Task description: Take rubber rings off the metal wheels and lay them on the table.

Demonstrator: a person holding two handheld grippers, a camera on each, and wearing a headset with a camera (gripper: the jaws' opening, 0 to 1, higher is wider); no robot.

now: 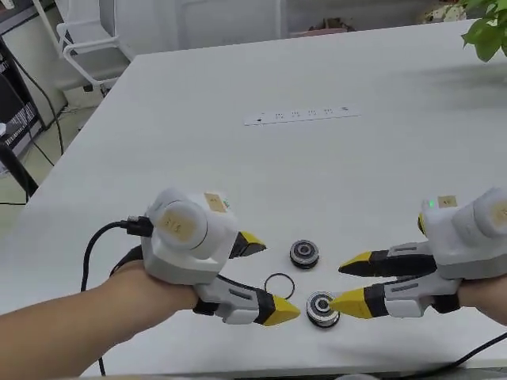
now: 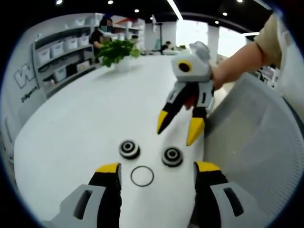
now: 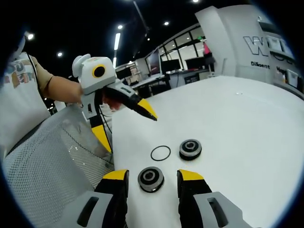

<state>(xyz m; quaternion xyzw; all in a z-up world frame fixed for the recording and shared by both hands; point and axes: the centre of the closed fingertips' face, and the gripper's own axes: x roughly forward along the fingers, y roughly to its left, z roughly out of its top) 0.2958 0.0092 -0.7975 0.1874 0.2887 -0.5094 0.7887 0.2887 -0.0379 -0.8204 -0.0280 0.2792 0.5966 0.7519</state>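
Observation:
Two small metal wheels with dark rims lie flat on the white table point(image 1: 238, 158), one farther off point(image 1: 305, 252) and one nearer the front edge point(image 1: 322, 308). A loose black rubber ring point(image 1: 279, 285) lies flat to their left. My left gripper point(image 1: 273, 279) is open, its yellow tips on either side of the ring point(image 2: 142, 175). My right gripper point(image 1: 339, 285) is open too, with the near wheel point(image 3: 151, 179) just ahead between its tips. The far wheel point(image 3: 190, 148) and the ring point(image 3: 160, 153) lie beyond it. The two grippers face each other across the wheels point(image 2: 172, 156) point(image 2: 129, 149).
A white power strip point(image 1: 301, 116) lies mid-table. A green plant point(image 1: 487, 28) stands at the far right corner and a white chair point(image 1: 83, 36) beyond the far left. The table's front edge is close behind the wheels. A mesh chair back point(image 3: 61, 152) is near the person.

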